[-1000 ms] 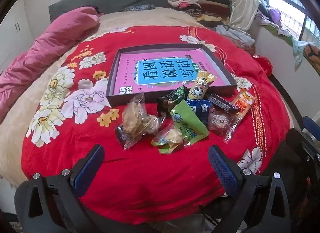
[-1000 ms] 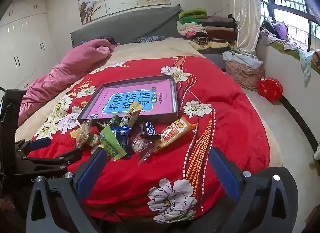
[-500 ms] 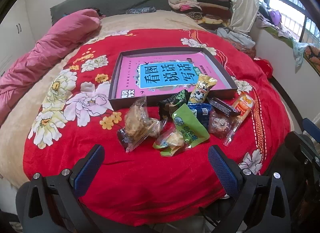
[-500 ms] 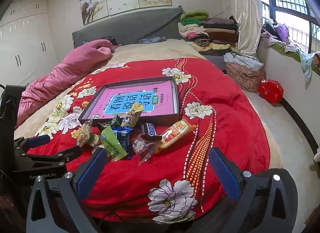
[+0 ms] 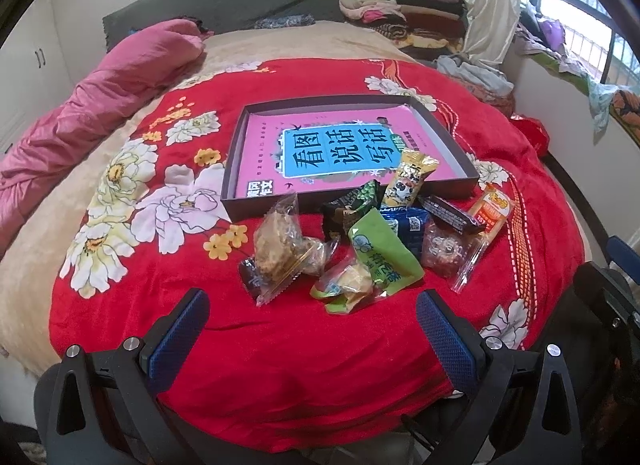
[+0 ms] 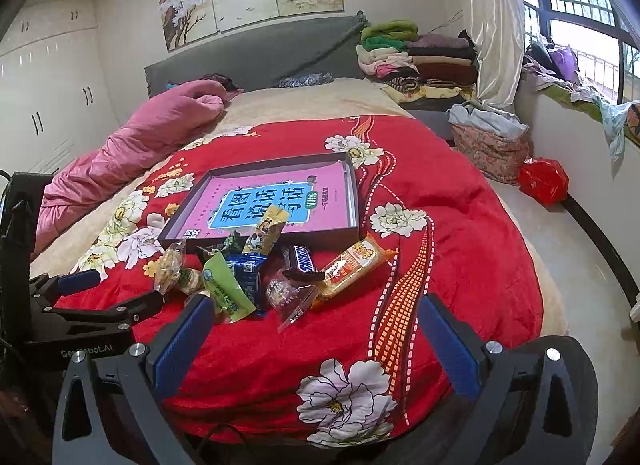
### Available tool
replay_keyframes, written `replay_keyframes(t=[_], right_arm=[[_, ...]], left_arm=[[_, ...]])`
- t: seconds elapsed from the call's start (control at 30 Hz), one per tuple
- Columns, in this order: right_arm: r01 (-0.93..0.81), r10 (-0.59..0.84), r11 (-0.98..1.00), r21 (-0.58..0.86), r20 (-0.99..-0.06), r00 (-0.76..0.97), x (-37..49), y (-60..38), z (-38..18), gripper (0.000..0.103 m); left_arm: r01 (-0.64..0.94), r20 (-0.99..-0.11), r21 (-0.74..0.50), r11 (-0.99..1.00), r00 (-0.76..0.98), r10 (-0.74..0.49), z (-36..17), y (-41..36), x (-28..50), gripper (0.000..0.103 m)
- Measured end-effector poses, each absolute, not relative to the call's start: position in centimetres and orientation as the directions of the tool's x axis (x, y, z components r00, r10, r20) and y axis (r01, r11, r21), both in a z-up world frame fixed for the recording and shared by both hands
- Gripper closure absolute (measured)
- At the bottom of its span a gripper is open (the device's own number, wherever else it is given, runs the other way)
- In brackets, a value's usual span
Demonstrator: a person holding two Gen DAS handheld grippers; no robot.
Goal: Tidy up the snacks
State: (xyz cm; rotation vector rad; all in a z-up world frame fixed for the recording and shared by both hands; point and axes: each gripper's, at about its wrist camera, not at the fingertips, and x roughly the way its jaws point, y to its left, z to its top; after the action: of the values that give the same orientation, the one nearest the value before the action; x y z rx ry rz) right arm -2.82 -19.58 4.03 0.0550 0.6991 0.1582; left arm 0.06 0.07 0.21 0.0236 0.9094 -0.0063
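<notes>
A pile of several wrapped snacks lies on the red floral blanket (image 5: 280, 345) in front of a dark shallow tray (image 5: 236, 209) lined with a pink book cover. I see a clear cookie pack (image 5: 280, 249), a green packet (image 5: 380, 253), a yellow panda packet (image 5: 408, 177), a Snickers bar (image 6: 302, 263) and an orange-yellow pack (image 6: 352, 263). My left gripper (image 5: 312, 329) is open and empty, just short of the pile. My right gripper (image 6: 316, 329) is open and empty, near the pile's right side. The left gripper also shows in the right wrist view (image 6: 112, 293).
A pink duvet (image 5: 100, 105) lies on the bed's left. Folded clothes (image 5: 400, 13) are stacked at the headboard's right. A red bag (image 6: 544, 181) sits on the floor by the window wall. The bed edge runs just under both grippers.
Both grippers have drifted slightly forward and up toward the snack pile. Nothing on the bed has moved; both grippers stay open.
</notes>
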Motion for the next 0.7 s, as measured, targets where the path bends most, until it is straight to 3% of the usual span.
replay_keyframes(t=[0.7], right_arm=[[-0.104,0.160,0.987,0.125,-0.633,0.758,-2.33,-20.52,3.90,0.001]], left_arm=[[0.013,-0.784,0.018,1.000,0.621,0.006,0.16,0.11,0.07,0.000]])
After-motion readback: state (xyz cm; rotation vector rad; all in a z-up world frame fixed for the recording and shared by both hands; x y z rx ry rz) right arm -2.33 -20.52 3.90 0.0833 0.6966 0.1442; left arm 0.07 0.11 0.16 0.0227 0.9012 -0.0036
